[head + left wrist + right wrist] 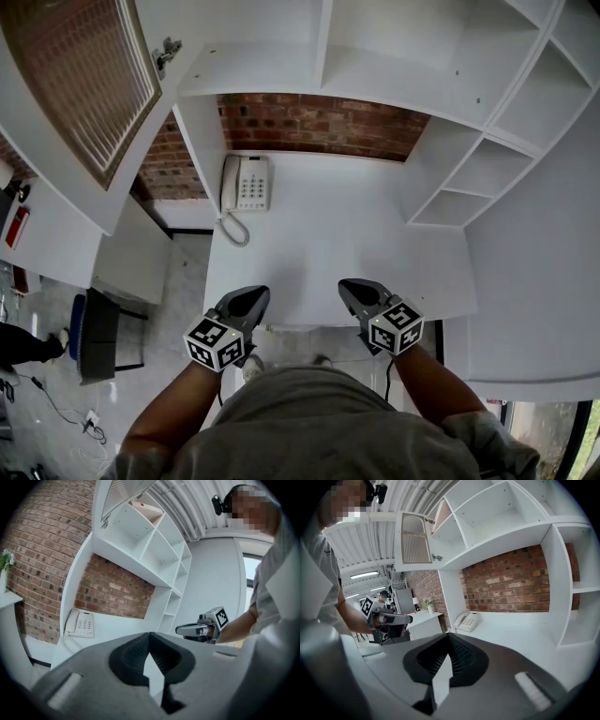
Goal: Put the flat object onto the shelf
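Observation:
My left gripper and right gripper hover side by side over the front edge of the white desk. Both are shut, fingertips touching, with nothing between them. In the left gripper view the closed jaws point at the desk, and the right gripper shows to the side. The right gripper view shows its own closed jaws and the left gripper. A pale pinkish flat board leans in a top compartment of the white shelf unit, and shows again beside the open door.
A white telephone sits at the desk's back left against the brick wall. A cabinet door with a mesh panel hangs open at upper left. Open shelf compartments line the right side. A black chair stands on the floor at left.

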A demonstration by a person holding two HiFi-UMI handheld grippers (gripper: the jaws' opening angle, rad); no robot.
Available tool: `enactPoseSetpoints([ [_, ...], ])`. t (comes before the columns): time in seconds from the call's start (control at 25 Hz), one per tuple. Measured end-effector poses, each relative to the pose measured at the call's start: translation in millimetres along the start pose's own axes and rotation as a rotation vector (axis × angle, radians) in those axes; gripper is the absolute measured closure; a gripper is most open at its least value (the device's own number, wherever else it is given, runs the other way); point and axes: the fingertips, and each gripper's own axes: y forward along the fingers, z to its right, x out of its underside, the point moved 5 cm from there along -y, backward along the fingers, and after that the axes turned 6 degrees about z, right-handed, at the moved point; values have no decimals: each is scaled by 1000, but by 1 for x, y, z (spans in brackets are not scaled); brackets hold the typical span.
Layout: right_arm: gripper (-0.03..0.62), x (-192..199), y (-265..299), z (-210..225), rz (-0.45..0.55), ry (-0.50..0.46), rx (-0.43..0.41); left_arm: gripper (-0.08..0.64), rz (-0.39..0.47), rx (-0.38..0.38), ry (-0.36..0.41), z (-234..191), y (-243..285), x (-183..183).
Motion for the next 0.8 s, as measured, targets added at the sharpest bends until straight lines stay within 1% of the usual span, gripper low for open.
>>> enactPoseSetpoints([
  [0.24, 583, -2, 0, 0, -6, -15, 0, 561, 2, 4, -2, 1, 0, -1],
  [0.8, 583, -1, -4, 0, 0, -14, -4, 561, 7, 5, -2, 4, 1, 0],
])
